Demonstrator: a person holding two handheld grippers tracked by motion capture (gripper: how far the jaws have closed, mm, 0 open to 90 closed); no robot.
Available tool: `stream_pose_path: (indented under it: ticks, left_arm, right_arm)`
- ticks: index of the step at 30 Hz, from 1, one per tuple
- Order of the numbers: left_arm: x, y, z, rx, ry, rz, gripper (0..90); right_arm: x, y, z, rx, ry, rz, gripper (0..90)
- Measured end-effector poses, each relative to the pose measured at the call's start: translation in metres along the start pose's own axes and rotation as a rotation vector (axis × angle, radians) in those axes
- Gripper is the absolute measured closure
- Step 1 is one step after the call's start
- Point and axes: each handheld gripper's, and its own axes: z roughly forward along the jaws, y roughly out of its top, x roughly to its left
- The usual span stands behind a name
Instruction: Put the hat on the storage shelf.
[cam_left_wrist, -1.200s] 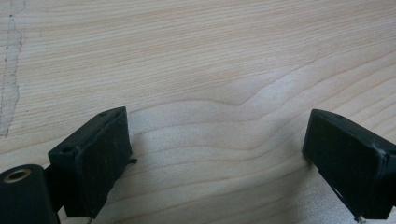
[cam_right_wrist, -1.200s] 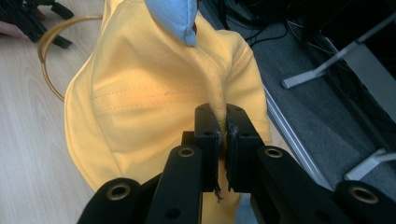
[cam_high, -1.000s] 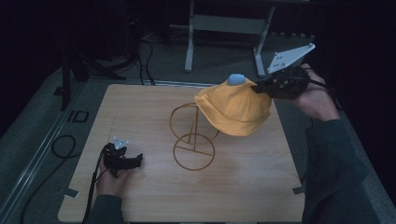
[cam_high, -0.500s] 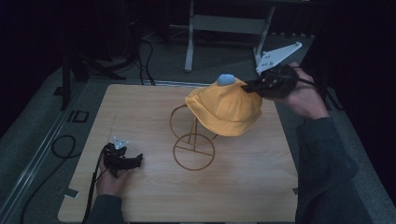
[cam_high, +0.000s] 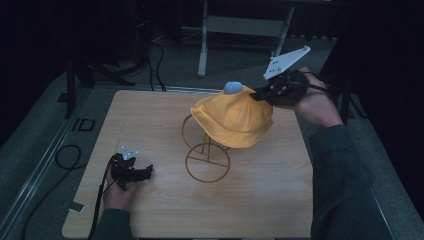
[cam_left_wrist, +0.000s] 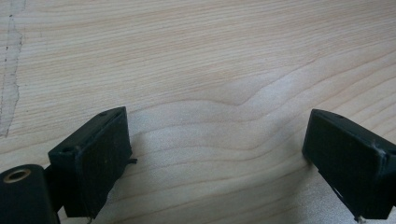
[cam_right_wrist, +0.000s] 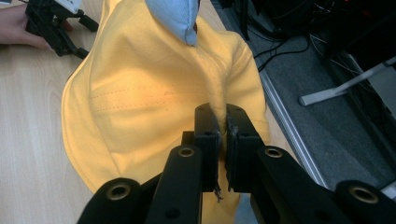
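Right gripper (cam_right_wrist: 218, 122) pinching yellow hat (cam_high: 234, 121) over wire stand (cam_high: 206, 159), left gripper (cam_left_wrist: 219, 154) jaws wide on table (cam_high: 150, 120)

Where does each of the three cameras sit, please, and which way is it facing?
High view: above the person's side, looking forward and down on the wooden table; both forearms show, the right gripper at the yellow hat over the wire stand.
Left gripper view: on the left gripper, facing bare tabletop between open fingers.
Right gripper view: on the right gripper, looking along its fingers, pinched on hat fabric.
Shared: the high and right gripper views both show the hat and the left gripper.
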Motion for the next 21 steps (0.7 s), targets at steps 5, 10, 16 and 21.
stream_pose_path:
  ticks: [5, 10, 16, 21]
  left_arm:
    - [0.0, 0.0, 0.0, -0.001, 0.0, -0.001, 7.7]
    - [0.0, 0.0, 0.0, 0.0, 0.001, 0.0, 7.7]
    - [0.0, 0.0, 0.0, 0.002, -0.001, 0.001, 7.7]
    - [0.0, 0.0, 0.0, 0.001, 0.0, 0.0, 7.7]
  right_arm:
    - [0.003, 0.007, 0.006, 0.008, 0.007, -0.014, 85.0]
    - [0.005, 0.01, 0.011, 0.022, 0.015, -0.025, 85.0]
    - [0.007, 0.016, 0.017, 0.032, 0.025, -0.035, 85.0]
    - [0.011, 0.023, 0.022, 0.033, 0.04, -0.052, 84.9]
